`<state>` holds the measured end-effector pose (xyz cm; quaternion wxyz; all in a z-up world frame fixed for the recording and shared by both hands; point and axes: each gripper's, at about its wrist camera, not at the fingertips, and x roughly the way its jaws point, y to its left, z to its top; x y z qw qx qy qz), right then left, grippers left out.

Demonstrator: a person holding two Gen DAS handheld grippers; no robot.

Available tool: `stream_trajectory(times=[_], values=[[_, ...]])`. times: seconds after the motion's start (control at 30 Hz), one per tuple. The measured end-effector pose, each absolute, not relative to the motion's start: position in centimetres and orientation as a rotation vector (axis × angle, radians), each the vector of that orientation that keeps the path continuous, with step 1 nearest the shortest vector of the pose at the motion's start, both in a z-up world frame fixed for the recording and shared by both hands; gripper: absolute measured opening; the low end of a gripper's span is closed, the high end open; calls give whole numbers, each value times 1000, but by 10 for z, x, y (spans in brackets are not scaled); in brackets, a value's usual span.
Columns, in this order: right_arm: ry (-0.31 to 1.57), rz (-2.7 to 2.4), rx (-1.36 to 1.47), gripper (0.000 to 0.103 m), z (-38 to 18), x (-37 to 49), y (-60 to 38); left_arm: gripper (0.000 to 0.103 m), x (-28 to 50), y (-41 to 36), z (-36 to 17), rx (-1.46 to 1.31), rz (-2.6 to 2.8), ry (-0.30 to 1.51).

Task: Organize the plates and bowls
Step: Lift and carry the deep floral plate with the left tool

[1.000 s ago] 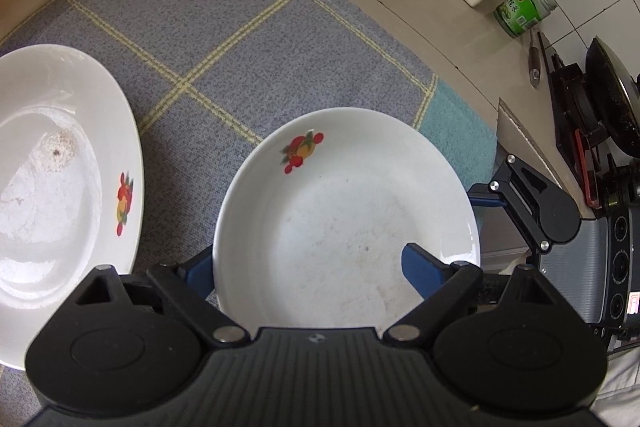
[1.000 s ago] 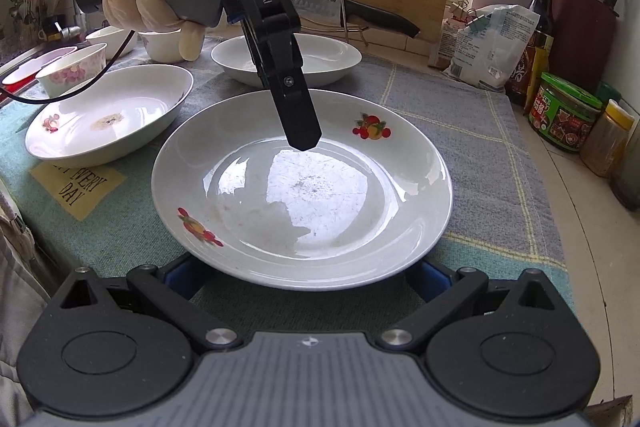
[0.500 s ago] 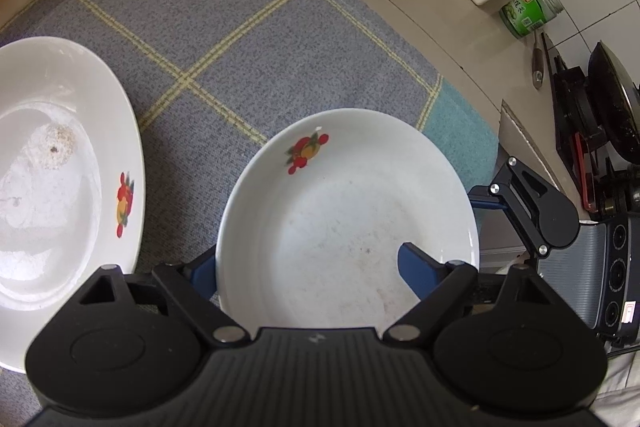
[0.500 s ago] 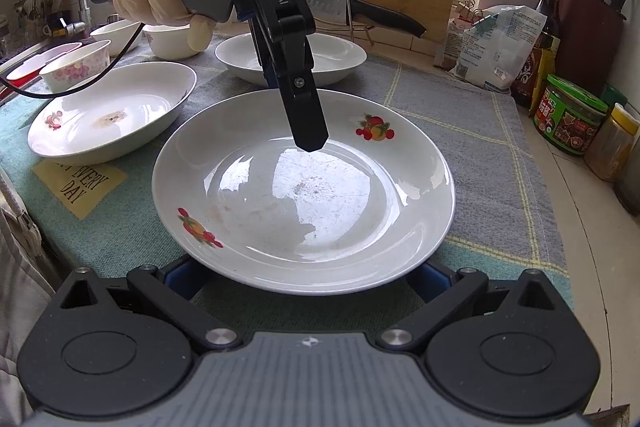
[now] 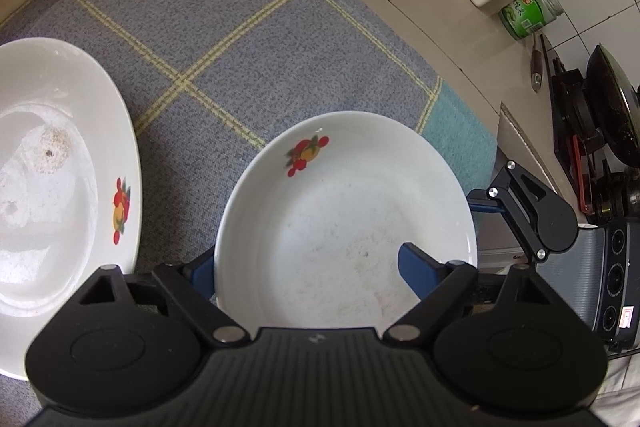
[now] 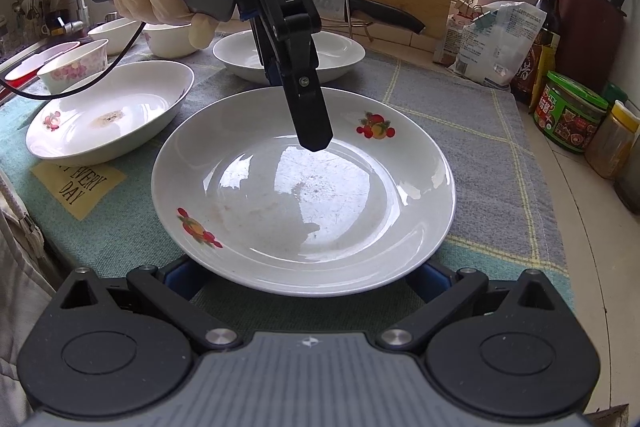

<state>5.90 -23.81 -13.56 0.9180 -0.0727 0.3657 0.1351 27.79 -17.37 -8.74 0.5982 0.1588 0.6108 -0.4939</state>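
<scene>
A white deep plate [image 6: 304,187] with fruit decals sits on the grey checked mat [image 6: 460,107]. A gloved hand holds my left gripper [image 6: 294,111] over the plate's far rim. One finger is inside the plate and the other outside, and the pads are shut on the rim. In the left wrist view the same plate [image 5: 344,211] fills the gap of my left gripper [image 5: 308,267]. My right gripper [image 6: 306,275] stands open at the near rim, its blue pads low on either side under the edge. One of its fingers [image 5: 524,215] shows beside the plate.
Two more white plates [image 6: 108,115] [image 6: 336,51] and several small bowls [image 6: 76,67] stand at the left and back of the mat. Jars [image 6: 572,115], bottles and a knife block line the right side. A stove with a pan [image 5: 612,115] lies past the counter edge.
My left gripper's jaws have narrowed onto the plate's far rim. The plate and my right gripper have stayed where they were.
</scene>
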Motion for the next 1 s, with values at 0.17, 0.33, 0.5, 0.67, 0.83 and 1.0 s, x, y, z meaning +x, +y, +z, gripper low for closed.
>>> stream_trajectory(times=[0.17, 0.33, 0.5, 0.67, 0.83, 1.0], values=[[766, 266, -154, 103, -135, 59, -237, 89, 274, -175, -85, 382, -1158, 1399], [776, 253, -172, 103, -133, 59, -238, 89, 273, -177, -81, 376, -1168, 1386], [775, 249, -177, 103, -129, 59, -241, 89, 274, -179, -77, 368, -1172, 1371], [771, 246, -173, 103, -124, 63, -246, 89, 278, -181, -73, 354, -1177, 1351], [772, 236, -181, 103, -123, 68, -252, 89, 282, -189, -72, 345, -1181, 1331], [768, 222, -191, 103, -122, 75, -260, 89, 289, -198, -69, 340, -1190, 1308]])
